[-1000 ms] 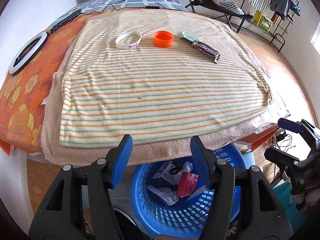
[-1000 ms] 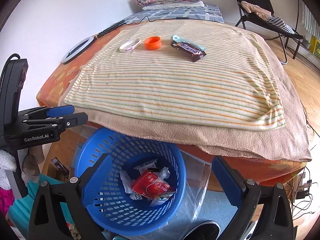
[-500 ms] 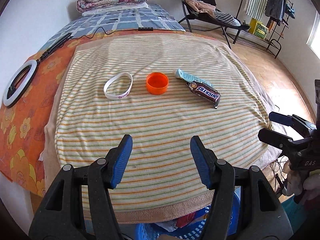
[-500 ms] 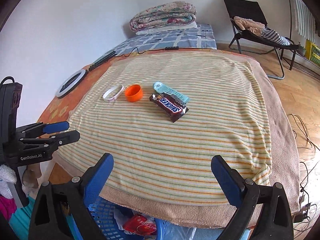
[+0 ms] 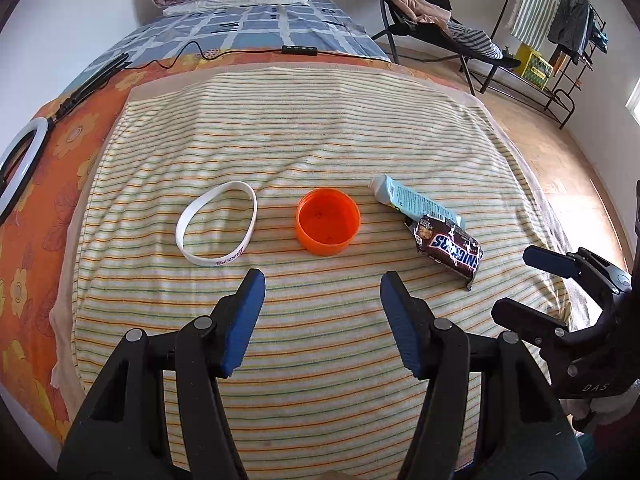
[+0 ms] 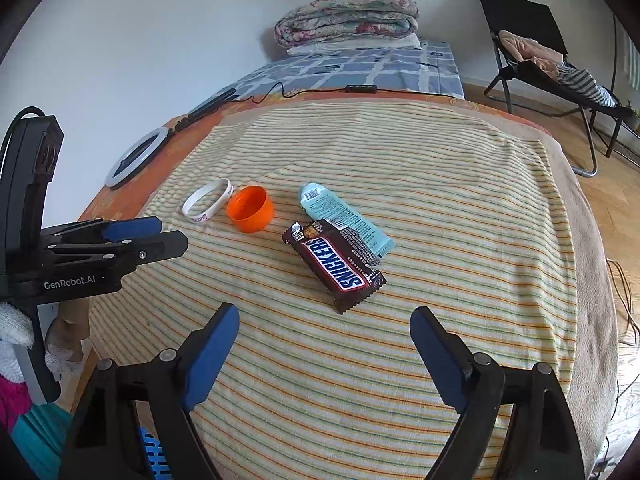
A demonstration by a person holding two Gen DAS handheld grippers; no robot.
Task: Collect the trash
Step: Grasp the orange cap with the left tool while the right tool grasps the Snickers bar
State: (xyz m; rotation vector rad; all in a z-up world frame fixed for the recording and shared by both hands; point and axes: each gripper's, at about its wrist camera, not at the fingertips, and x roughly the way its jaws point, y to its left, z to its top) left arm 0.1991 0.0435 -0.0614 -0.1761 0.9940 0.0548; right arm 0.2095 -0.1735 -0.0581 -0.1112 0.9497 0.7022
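On the striped towel (image 5: 320,140) (image 6: 440,184) lie a brown Snickers wrapper (image 5: 450,249) (image 6: 338,266), a pale blue wrapper (image 5: 412,200) (image 6: 340,214) partly under it, an orange cap (image 5: 328,222) (image 6: 250,208) and a white wristband (image 5: 218,230) (image 6: 208,200). My left gripper (image 5: 322,284) hovers open and empty just short of the orange cap. My right gripper (image 6: 324,320) hangs just short of the Snickers wrapper; its jaws are closing with nothing between them. Each gripper shows at the edge of the other's view.
A white ring light (image 5: 18,160) (image 6: 134,156) and its cable lie on the orange flowered sheet at the left. Folded blankets (image 6: 348,18) sit at the far end of the bed. A black folding chair (image 6: 532,48) stands on the wooden floor to the right. The blue basket's rim (image 6: 154,456) peeks below.
Both grippers have moved from over the blue basket forward across the bed's edge toward the items on the towel. The right jaws have narrowed a little.
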